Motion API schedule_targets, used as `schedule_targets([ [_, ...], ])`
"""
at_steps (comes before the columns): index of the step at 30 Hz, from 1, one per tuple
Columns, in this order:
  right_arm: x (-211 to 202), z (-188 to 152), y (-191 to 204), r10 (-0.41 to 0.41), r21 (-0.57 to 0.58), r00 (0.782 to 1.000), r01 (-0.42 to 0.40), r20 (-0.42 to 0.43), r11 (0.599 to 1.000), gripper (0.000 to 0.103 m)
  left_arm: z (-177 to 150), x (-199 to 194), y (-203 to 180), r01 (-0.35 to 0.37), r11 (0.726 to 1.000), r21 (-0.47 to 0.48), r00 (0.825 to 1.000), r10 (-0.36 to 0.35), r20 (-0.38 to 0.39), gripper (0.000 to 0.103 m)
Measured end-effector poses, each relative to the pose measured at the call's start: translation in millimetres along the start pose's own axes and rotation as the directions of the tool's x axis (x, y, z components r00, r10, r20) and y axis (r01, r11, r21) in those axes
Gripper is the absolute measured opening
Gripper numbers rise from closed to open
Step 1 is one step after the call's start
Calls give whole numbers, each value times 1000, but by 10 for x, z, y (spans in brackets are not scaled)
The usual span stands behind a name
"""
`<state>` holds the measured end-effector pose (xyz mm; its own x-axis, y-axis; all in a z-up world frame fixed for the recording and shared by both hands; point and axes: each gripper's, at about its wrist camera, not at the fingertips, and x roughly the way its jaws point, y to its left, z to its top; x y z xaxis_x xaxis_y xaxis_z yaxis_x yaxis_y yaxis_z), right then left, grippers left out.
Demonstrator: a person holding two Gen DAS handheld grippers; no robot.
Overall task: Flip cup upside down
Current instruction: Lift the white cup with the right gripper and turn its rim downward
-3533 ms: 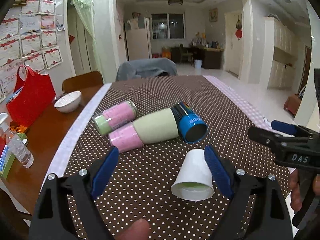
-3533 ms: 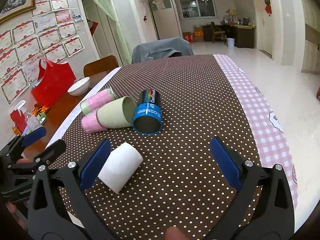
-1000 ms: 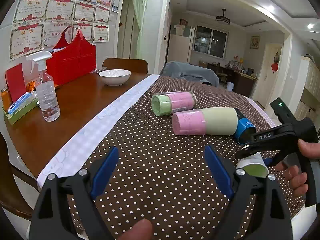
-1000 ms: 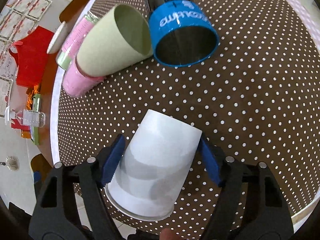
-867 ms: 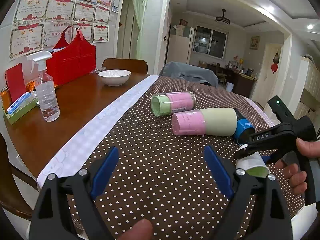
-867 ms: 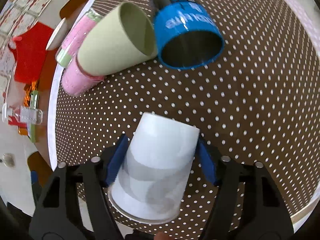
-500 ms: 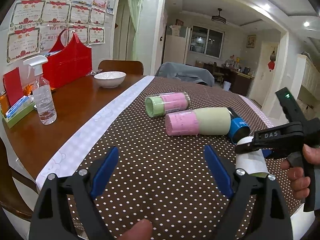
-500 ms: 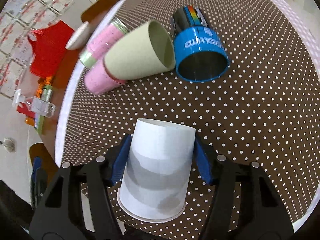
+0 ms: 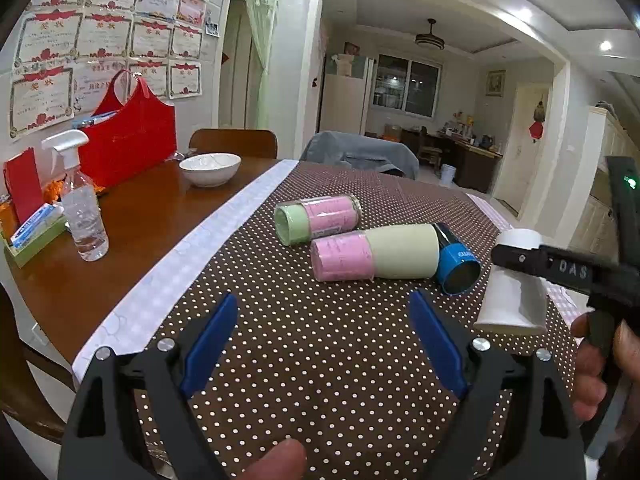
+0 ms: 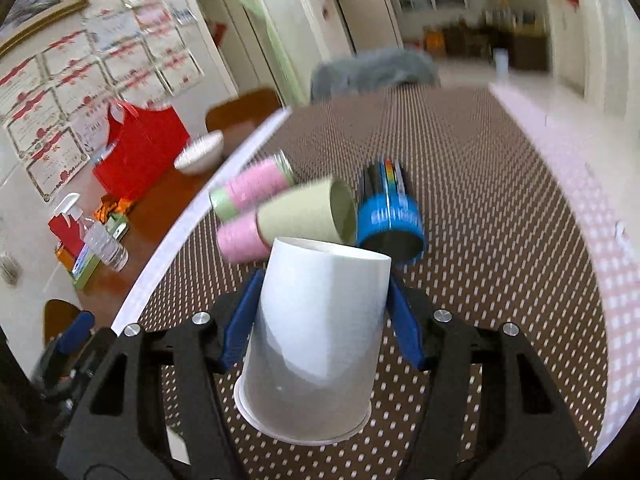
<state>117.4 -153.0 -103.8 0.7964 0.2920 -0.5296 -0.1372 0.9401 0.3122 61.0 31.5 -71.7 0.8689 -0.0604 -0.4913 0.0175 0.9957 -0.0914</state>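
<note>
Your right gripper (image 10: pixel 320 320) is clamped on the white paper cup (image 10: pixel 316 336), its 2 blue pads pressing opposite sides of the smooth, tapered wall. The cup sits between the fingers with its closed base up and away from you and its wide rolled rim down, near the front edge of the tabletop; from these views you cannot tell whether the rim touches the dotted brown cloth (image 9: pixel 320 344). Its long axis runs close to vertical, tilted slightly, and crosswise to the grip, so the coming move looks like a straight lowering and a release rather than more rotation. Your left gripper (image 9: pixel 320 340) hangs with its jaws wide apart and nothing between them, further left over the cloth; the cup (image 9: pixel 512 288) lies to its right, well nearer your right hand. Beyond the cup, 3 containers lie on their sides close together: a pink and green jar (image 9: pixel 320 220), a pale green cup nested on a pink one (image 9: pixel 376 256), and a glossy blue can (image 9: pixel 456 264).
</note>
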Motion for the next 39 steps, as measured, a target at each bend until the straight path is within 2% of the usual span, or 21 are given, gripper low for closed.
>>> schedule_targets([
  [4, -82, -75, 82, -20, -59, 993, 27, 116, 998, 60, 35, -53, -36, -13, 1000, 3, 1000, 13, 10, 86],
  [8, -144, -175, 193, -46, -129, 973, 77, 225, 989, 60, 36, -70, -74, -15, 1000, 5, 1000, 15, 14, 86],
  [14, -11, -391, 317, -109, -196, 955, 167, 276, 966, 60, 29, -54, -75, -19, 1000, 0, 1000, 19, 9, 86],
  [21, 68, -482, 369, -149, -216, 949, 213, 278, 953, 60, 13, -34, -52, -15, 1000, -8, 1000, 15, 4, 86],
  [29, 217, -517, 346, -163, -207, 970, 199, 180, 958, 60, -3, -26, -55, -9, 1000, -9, 1000, 9, 0, 86],
  [39, 335, -570, 328, -166, -199, 981, 184, 103, 963, 60, -10, -1, -24, -12, 1000, -16, 1000, 12, -5, 86],
])
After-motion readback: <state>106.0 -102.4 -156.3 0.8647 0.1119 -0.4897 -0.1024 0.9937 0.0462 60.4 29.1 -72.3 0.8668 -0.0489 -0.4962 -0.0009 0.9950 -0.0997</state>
